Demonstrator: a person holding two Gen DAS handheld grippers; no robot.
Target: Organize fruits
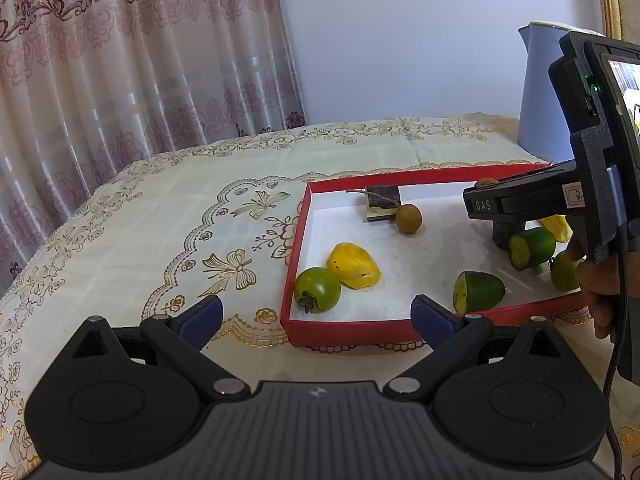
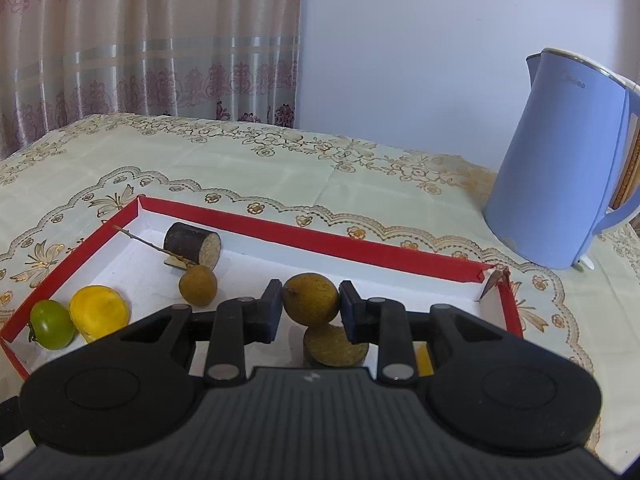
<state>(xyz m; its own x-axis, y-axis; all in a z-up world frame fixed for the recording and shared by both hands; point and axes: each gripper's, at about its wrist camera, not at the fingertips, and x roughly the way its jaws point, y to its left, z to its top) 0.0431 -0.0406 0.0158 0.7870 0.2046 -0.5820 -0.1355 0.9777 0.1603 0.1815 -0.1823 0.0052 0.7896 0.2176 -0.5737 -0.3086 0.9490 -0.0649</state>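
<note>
**Round fruit clamped above the tray: where the grip could fail**

Left wrist view. My left gripper [image 1: 316, 316] hangs with its jaws spread wide and nothing between them, just outside the near wall of the red tray [image 1: 344, 330] on the table [image 1: 160, 208]. Inside the tray lie a green tomato [image 1: 317, 290] touching a yellow fruit piece [image 1: 353, 265], a brown longan [image 1: 408, 219] on a twig beside a dark cane segment [image 1: 382, 202], and two green cut pieces [image 1: 478, 291] [image 1: 532, 248]. My right gripper [image 1: 486, 200] reaches in from the right over the far half of the tray. I judge that if I advance the left jaws, the right blue pad [image 1: 434, 316] could catch the tray wall and shove the whole tray, setting the round fruits rolling.

Right wrist view. The right jaws are clenched on a round brownish-green fruit [image 2: 311, 300], pads pressing its left and right flanks, and it sits directly above a cut cane disc [image 2: 335, 346]; I cannot tell whether the two touch. The contact is small on a curved, smooth skin, so I expect it could squirt forward or spin out if I tilt or squeeze unevenly. Released onto the disc, it would probably roll off toward the other longan [image 2: 197, 284]. The blue kettle [image 2: 560, 168] stands just beyond the tray's torn corner [image 2: 494, 278]; a wide swing to the right risks striking it.
</note>
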